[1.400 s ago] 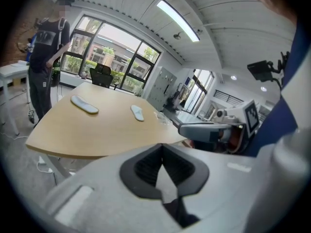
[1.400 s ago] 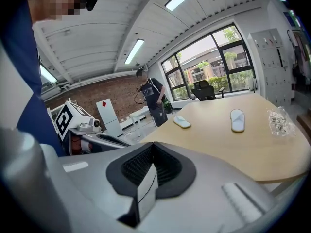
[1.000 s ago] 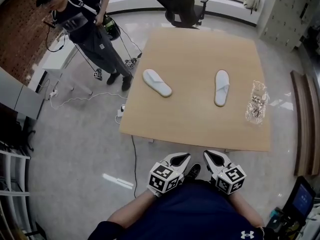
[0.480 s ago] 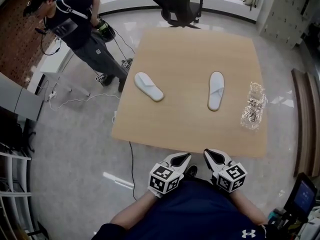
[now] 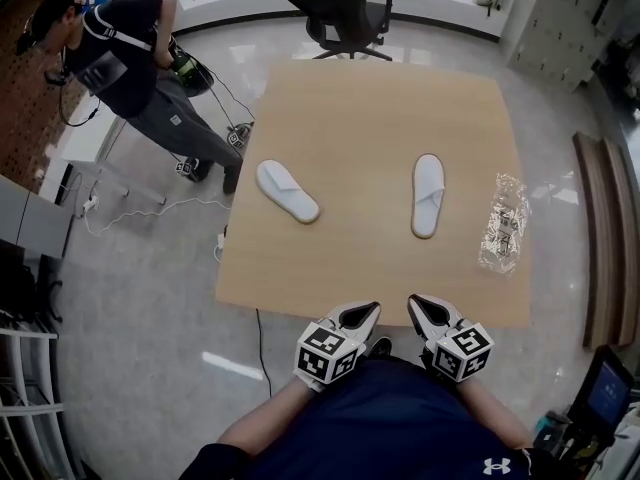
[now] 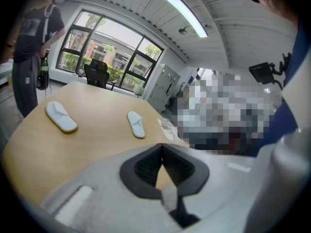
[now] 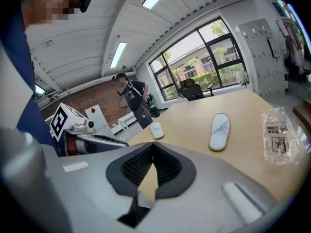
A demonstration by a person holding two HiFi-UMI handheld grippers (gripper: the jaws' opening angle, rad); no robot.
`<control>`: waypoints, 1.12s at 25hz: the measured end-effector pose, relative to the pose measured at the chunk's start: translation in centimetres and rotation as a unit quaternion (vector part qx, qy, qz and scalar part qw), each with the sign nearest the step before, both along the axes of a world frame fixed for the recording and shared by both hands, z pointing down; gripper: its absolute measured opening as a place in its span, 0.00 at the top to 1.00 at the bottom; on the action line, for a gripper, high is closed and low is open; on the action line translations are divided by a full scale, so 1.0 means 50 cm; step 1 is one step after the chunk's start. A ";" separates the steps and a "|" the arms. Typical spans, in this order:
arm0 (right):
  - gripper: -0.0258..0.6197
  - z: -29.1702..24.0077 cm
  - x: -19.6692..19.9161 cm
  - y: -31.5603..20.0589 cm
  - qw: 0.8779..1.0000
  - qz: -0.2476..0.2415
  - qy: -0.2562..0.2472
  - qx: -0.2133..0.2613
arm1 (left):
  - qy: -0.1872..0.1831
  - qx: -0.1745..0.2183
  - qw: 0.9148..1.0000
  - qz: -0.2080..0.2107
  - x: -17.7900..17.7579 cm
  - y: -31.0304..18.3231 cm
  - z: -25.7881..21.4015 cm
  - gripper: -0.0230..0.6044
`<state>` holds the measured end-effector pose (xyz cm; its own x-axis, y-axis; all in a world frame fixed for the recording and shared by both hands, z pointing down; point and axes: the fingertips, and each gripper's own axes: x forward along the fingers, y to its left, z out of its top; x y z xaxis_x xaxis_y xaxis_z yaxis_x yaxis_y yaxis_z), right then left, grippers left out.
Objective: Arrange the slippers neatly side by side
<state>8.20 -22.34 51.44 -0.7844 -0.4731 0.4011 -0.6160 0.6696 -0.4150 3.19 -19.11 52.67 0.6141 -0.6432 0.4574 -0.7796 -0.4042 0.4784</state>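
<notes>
Two white slippers lie apart on the wooden table. The left slipper lies at an angle near the left edge. Mid-right lies the other slipper, nearly straight. Both grippers are held close to my body, short of the table's near edge. The left gripper is shut and holds nothing. The right gripper is shut too, with nothing in it.
A crumpled clear plastic bag lies near the table's right edge. A person stands off the table's far-left corner, with cables on the floor. A black office chair stands at the far side.
My view has shifted: the table and slippers sit a little further left and up in the frame. Both grippers stay shut at my body.
</notes>
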 end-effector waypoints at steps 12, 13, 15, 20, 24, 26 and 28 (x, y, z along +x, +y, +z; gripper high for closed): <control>0.94 0.021 -0.101 -0.114 0.999 0.026 0.020 -0.010 | 0.019 -0.008 1.000 0.020 -0.121 -0.141 0.001 0.96; 0.94 0.026 -0.108 -0.118 0.999 0.029 0.024 -0.013 | 0.022 -0.010 0.999 0.022 -0.129 -0.146 0.005 0.96; 0.94 0.035 -0.119 -0.125 0.999 0.035 0.033 -0.019 | 0.028 -0.015 0.999 0.026 -0.145 -0.155 0.015 0.96; 0.94 0.050 -0.131 -0.149 0.996 0.064 0.050 -0.029 | 0.033 -0.029 0.999 0.025 -0.194 -0.191 0.042 0.96; 0.94 0.057 -0.119 -0.173 0.994 0.085 0.053 -0.036 | 0.019 -0.035 0.999 0.003 -0.237 -0.230 0.056 0.96; 0.94 0.063 -0.114 -0.193 0.994 0.093 0.050 -0.036 | 0.006 -0.034 0.999 -0.014 -0.258 -0.253 0.061 0.96; 0.94 0.069 -0.114 -0.213 0.994 0.096 0.043 -0.037 | -0.012 -0.037 0.999 -0.034 -0.276 -0.274 0.067 0.96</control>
